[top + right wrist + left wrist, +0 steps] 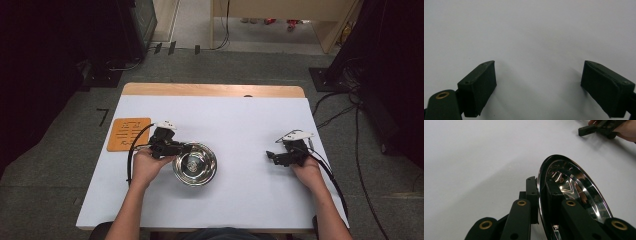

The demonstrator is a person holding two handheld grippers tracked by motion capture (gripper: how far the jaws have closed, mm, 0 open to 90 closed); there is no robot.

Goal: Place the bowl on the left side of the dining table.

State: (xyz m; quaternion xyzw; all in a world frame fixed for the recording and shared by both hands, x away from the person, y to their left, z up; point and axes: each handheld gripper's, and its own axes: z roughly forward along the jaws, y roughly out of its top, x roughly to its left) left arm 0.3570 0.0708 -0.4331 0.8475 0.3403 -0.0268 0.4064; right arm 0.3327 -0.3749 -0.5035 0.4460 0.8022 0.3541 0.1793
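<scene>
One steel bowl [195,164] was seen at the lower centre of the high view, resting on the white table cover [240,125]. Two grippers were counted, one in each hand. The left gripper [184,148] was positioned at the bowl's left rim, at the centre left of the frame. In the left gripper view, its two jaws were found clamped on the bowl's rim [541,195], one jaw outside the wall and one inside, at the lower centre of that frame. The bowl [574,187] was seen there extending toward the lower right.

The right gripper [270,156] was located at the right of the high view, well apart from the bowl, with its jaws pointed toward the left of the frame. In the right gripper view, its two jaws were seen spread wide, one at the lower left and one at the lower right, with nothing but white cover [531,37] between them. In the left gripper view, the right gripper [584,131] was visible at the upper right.

One orange board [128,133] was noted at the left edge of the cover, just left of the left gripper. One bare wooden strip [210,90] of the table was seen along the far edge.
</scene>
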